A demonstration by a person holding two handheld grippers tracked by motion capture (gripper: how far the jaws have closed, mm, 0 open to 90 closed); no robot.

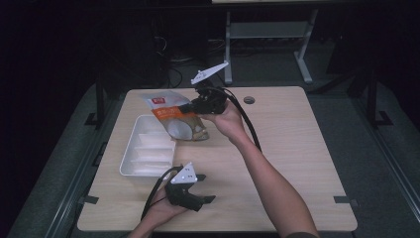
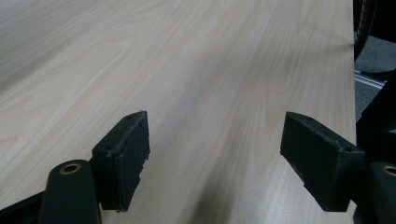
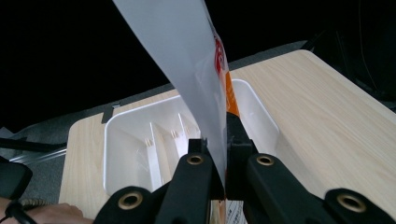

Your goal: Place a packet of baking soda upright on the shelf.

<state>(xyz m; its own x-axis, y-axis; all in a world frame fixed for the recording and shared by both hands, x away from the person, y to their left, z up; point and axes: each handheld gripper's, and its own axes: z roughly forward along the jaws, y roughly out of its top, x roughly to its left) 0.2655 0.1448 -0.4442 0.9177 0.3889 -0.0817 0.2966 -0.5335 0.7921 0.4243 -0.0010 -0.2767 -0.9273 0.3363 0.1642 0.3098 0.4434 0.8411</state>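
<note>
- The snack pouch (image 1: pixel 176 116) struck me as light and floppy, a slick film bag that could slide or crumple; I judged the flat edge seam the safest place to pinch.
- It looked white and orange with a red label patch, and nuts seemed to show near its lower end.
- My right gripper (image 3: pixel 219 154) was clamped tight on the pouch's thin edge, holding it in the air above the far end of the white divided tray (image 1: pixel 130 148).
- My left gripper (image 2: pixel 215 158) sat low over the bare wooden table (image 1: pixel 297 148), its 2 jaws spread wide with nothing between them.
</note>
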